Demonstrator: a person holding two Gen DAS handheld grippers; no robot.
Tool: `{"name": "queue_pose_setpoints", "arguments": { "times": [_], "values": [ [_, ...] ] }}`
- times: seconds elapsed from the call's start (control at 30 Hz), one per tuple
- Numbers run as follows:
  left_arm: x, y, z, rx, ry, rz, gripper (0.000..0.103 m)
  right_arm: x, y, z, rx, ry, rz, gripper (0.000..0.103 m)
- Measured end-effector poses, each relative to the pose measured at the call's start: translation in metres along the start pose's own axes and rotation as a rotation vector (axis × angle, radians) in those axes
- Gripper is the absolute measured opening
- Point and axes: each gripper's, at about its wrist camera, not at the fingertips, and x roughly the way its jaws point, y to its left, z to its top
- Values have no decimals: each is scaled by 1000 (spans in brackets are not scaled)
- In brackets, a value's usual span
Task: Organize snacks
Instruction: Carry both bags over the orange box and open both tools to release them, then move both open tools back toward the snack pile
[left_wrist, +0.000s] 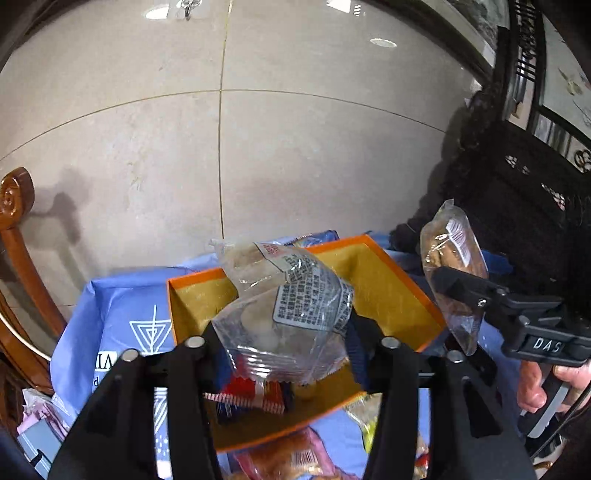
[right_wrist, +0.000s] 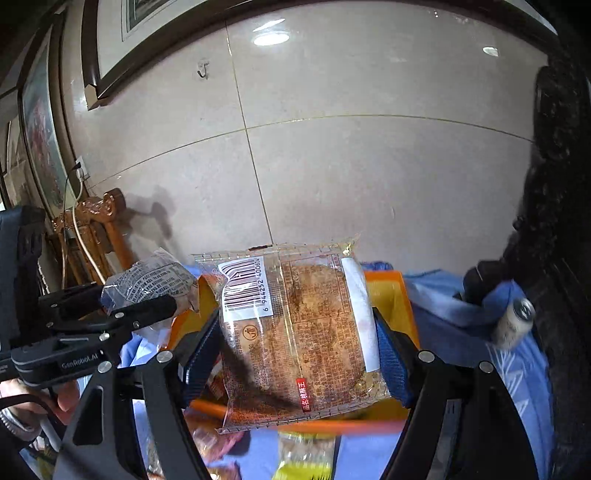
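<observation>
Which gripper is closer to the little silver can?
Right. The silver can lies just right of the right gripper, which grips a brown pastry packet. The left gripper is on the far side.

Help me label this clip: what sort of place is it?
Probably a home living or dining room: large glossy beige wall tiles, a carved reddish wooden chair, and a framed picture on the wall.

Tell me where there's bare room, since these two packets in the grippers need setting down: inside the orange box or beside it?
Inside the orange box, the yellow floor is bare at the far-left corner and along the right wall. Its near edge is crowded with red-striped wrappers. The blue cloth left of the box is bare; in front of it lie more packets.
</observation>
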Motion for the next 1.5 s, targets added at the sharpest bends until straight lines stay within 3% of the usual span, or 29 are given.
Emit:
{"name": "queue_pose_setpoints", "arguments": {
  "times": [0.03,0.07,0.2,0.43,0.6,0.93,1.07,1.27,1.5],
  "values": [
    [4,4,2,-23,11,29,91,3,1,1,-3,5,-9,81],
    [4,7,3,-46,3,67,99,4,1,3,-3,7,-22,92],
    [-19,20,-2,-109,-30,87,99,-23,0,-1,9,-40,-30,98],
    [-58,26,-37,-156,-13,63,99,-54,0,-40,12,-4,-21,98],
    [-78,22,-76,-187,18,61,99,-71,0,-86,19,58,-13,98],
    [-109,1,-162,-79,105,90,99,-93,2,-198,-31,242,38,98],
    [-115,-3,-183,-96,133,89,99,-92,-14,-228,12,287,-21,98],
    [-112,-5,-198,-153,179,70,99,-66,-63,-254,224,345,-177,96],
    [-110,-10,-195,-137,179,72,99,-26,-82,-272,271,408,-277,93]
  ]
}}
